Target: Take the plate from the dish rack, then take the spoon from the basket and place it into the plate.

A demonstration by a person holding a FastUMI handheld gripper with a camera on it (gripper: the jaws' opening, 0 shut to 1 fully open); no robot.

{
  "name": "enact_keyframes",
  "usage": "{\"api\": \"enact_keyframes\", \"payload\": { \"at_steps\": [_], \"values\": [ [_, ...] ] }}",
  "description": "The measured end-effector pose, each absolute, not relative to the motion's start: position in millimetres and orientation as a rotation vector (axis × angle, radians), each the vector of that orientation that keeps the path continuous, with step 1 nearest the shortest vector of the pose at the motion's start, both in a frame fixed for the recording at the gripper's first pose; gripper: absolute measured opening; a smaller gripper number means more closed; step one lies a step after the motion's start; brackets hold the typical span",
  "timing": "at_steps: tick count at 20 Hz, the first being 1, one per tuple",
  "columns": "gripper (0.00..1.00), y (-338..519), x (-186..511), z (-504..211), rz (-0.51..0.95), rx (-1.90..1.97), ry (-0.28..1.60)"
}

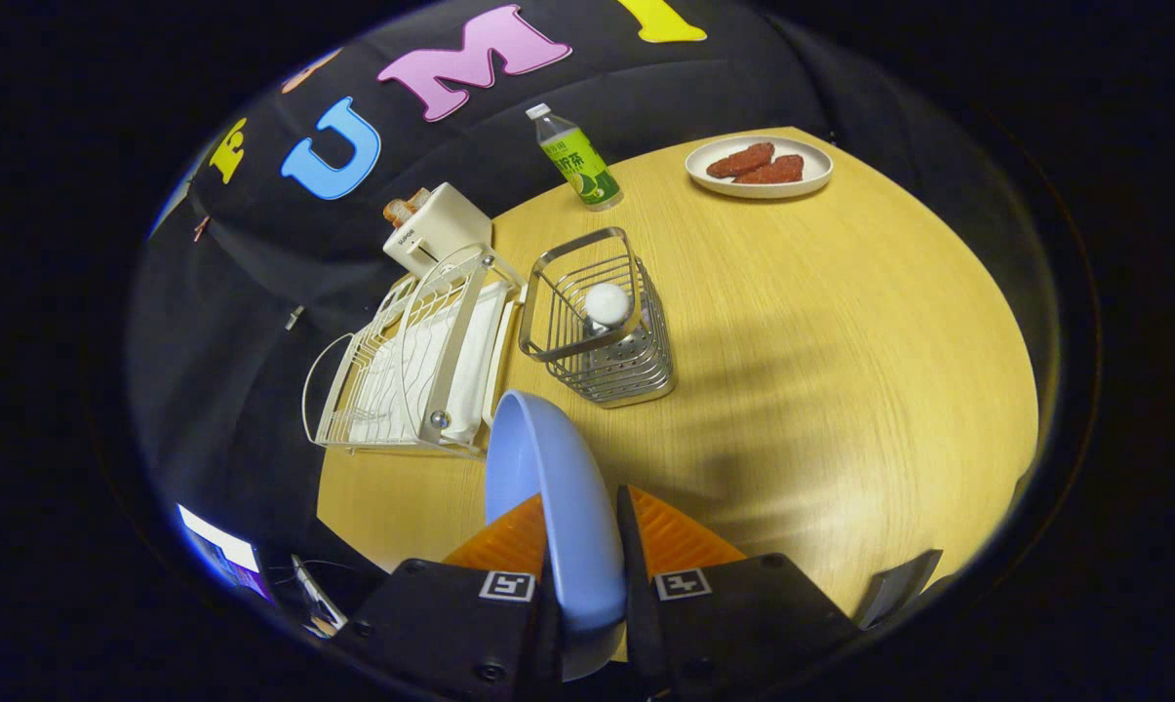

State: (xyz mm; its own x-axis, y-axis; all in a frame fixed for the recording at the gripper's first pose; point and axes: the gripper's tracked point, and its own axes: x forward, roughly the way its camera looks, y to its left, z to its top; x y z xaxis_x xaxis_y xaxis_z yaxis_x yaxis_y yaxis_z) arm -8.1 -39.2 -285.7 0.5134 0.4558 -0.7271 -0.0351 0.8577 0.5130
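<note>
A light blue plate [548,497] stands on edge between my fingers, and my gripper [582,531] is shut on its rim, holding it above the wooden table [821,390]. Beyond the plate, to the left, lies the white wire dish rack [421,361] with no dishes in it. Just right of the rack stands the metal wire basket [602,322]. In the basket sits the spoon [607,304], its round white end pointing up.
A white toaster [438,229] with bread stands behind the rack. A green bottle [575,159] stands farther back, and a white plate with reddish-brown food [760,166] lies at the far right. The table's near edge runs left of my fingers.
</note>
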Motion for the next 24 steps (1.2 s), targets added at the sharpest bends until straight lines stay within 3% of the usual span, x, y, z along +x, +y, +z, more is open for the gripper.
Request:
{"api": "enact_keyframes", "payload": {
  "at_steps": [5, 11, 13, 16, 24],
  "values": [
    [0.34, -50.6, -7.5, -302.0, 0.397, 0.431, 1.006],
    [0.65, -67.4, -2.9, -314.0, 0.446, 0.268, 0.912],
    [0.68, -71.2, 4.8, -302.7, 0.468, 0.226, 0.842],
    [0.98, -77.6, 22.3, -270.1, 0.486, 0.149, 0.671],
    [0.98, -62.2, 60.9, -210.0, 0.543, 0.066, 0.363]
  ]
}}
